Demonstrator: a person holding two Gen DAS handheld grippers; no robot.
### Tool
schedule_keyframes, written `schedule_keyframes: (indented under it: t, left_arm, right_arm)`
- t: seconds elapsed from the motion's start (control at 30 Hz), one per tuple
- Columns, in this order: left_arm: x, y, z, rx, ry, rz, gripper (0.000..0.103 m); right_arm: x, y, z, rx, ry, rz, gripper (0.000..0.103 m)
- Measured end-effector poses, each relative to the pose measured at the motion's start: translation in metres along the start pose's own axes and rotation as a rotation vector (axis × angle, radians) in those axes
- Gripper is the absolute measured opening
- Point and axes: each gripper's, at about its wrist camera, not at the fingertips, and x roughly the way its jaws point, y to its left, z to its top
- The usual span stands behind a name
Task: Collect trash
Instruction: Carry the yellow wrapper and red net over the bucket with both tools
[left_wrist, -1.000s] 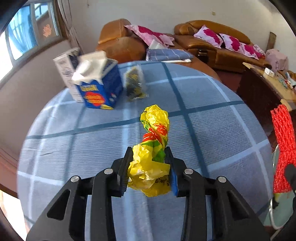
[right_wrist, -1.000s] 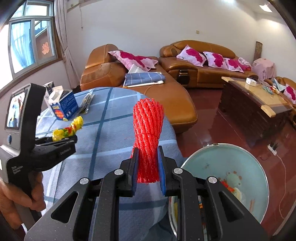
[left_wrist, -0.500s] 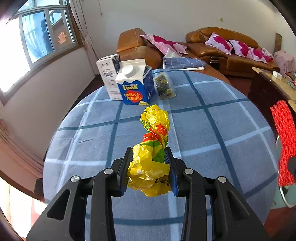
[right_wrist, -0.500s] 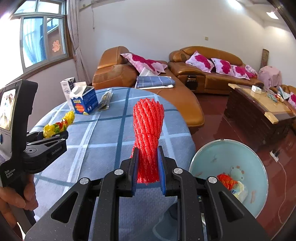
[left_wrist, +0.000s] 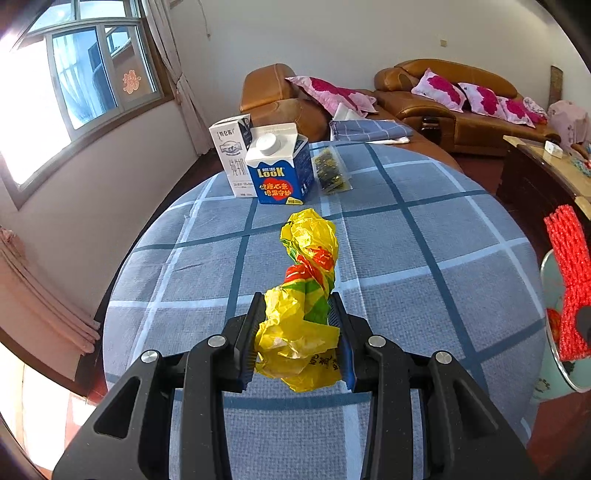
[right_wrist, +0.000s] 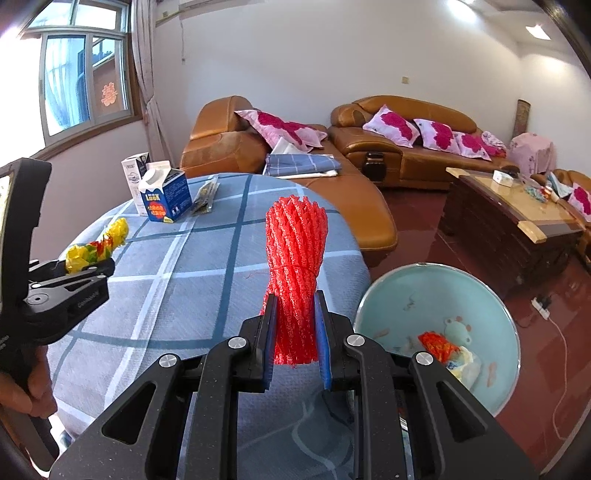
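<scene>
Round worktop (left_wrist: 424, 236) under a blue checked cloth fills most of my view, brown leather sofas (right_wrist: 402, 147) beyond it. Pale green bin (right_wrist: 436, 314) sits on the floor just past the worktop's right edge, some trash already lying in its bottom. At the far side of the worktop: blue carton (left_wrist: 280, 166) standing upright, white carton (left_wrist: 232, 155) touching it on its left, small clear packet (left_wrist: 330, 171) lying flat just to its right. My left gripper (left_wrist: 297, 332): jaws narrow, clamped on a crumpled yellow wrapper (left_wrist: 306, 273), which sticks forward past the jaws and is held clear above the cloth. My right gripper (right_wrist: 295, 332): jaws narrow, pinching a bundled red foam net (right_wrist: 295, 258) near its lower end, the rest standing up, above the worktop's near right edge and close beside the bin. My hand (right_wrist: 22, 391) grips the left handle.
</scene>
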Motion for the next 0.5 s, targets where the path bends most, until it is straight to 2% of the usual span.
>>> schedule_keyframes:
  t: [0.5]
  left_arm:
    - [-0.028,-0.031,-0.005,0.051,-0.033,-0.036,0.035]
  right_arm:
    - [-0.018,-0.035,-0.016,0.061,-0.015,-0.049,0.02]
